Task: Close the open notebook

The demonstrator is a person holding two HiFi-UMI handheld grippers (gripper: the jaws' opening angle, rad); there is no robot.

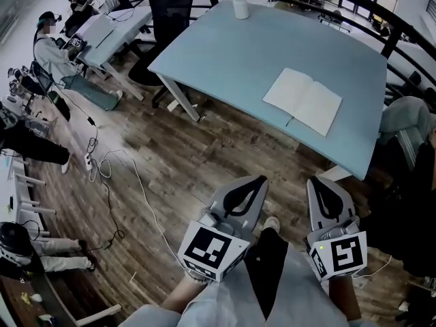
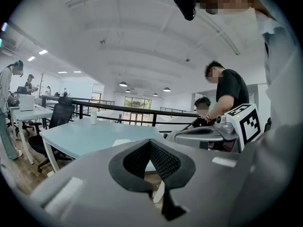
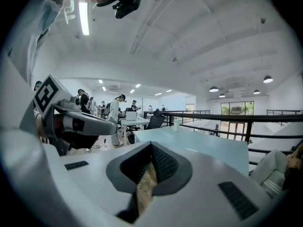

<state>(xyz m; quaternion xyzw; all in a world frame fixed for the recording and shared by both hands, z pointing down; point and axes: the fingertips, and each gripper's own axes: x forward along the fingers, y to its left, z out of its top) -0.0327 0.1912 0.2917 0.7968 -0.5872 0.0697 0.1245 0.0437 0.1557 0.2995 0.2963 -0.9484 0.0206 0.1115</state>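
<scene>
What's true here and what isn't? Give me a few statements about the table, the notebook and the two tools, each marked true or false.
1. The notebook lies open on the table. True.
2. The left tool is touching the notebook. False: it is over the wooden floor, short of the table's near edge.
3. Both the left tool and the right tool have their jaws together with nothing held between them. True.
4. A white bottle stands right beside the notebook. False: it stands near the table's far edge, well apart from the notebook.
</scene>
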